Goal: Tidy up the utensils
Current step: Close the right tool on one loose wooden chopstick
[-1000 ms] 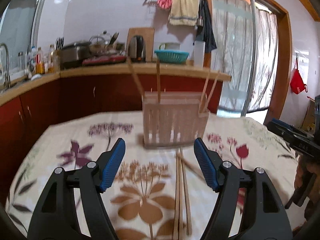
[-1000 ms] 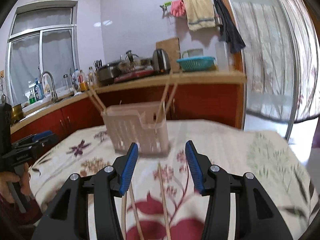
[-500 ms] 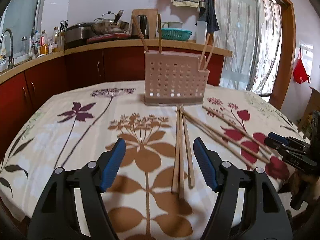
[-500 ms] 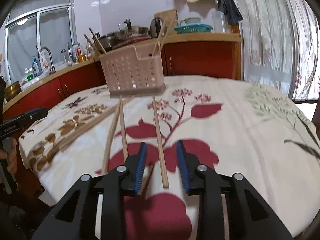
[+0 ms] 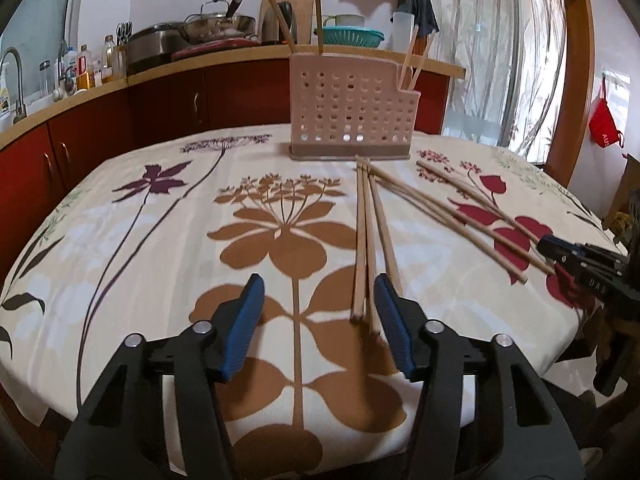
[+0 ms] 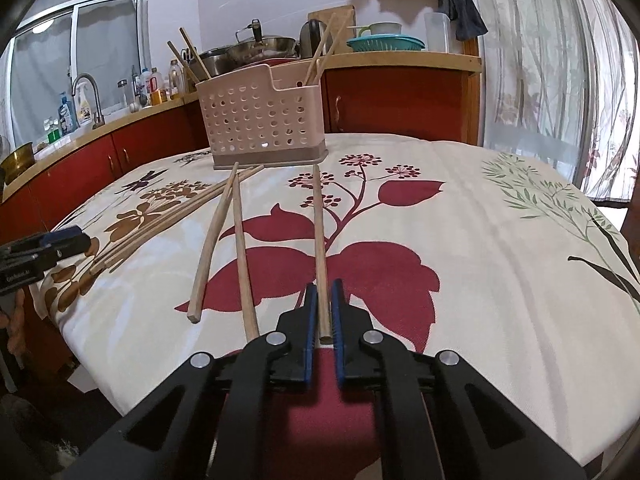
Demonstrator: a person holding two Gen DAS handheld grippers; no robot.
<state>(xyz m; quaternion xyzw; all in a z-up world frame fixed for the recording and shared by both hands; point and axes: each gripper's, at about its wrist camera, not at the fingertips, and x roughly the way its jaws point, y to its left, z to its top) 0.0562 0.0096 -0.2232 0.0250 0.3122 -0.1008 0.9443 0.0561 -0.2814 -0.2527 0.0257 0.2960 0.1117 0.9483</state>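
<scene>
Chopsticks everywhere on this flowery tablecloth (image 5: 160, 216), so going view by view, with the pink perforated holder (image 5: 352, 114) as the landmark.

Left wrist view: left gripper (image 5: 318, 328) sits low over the near edge, well short of the holder. Its jaws are closing, with the near ends of a three-stick bundle (image 5: 370, 240) toward its right pad (image 5: 390, 326), not pinched yet. More loose sticks (image 5: 460, 216) fan out to the right of the holder's front.

Right wrist view: right gripper (image 6: 324, 312) is pressed together on the near end of a single chopstick (image 6: 319, 236), whose far tip almost reaches the holder's base. Two other sticks (image 6: 228, 240) lie just left of it.

Tip-wise, I'd lift the butt end slowly since it's gripped way off-centre and may droop or swivel. Left side should centre on one stick first.
</scene>
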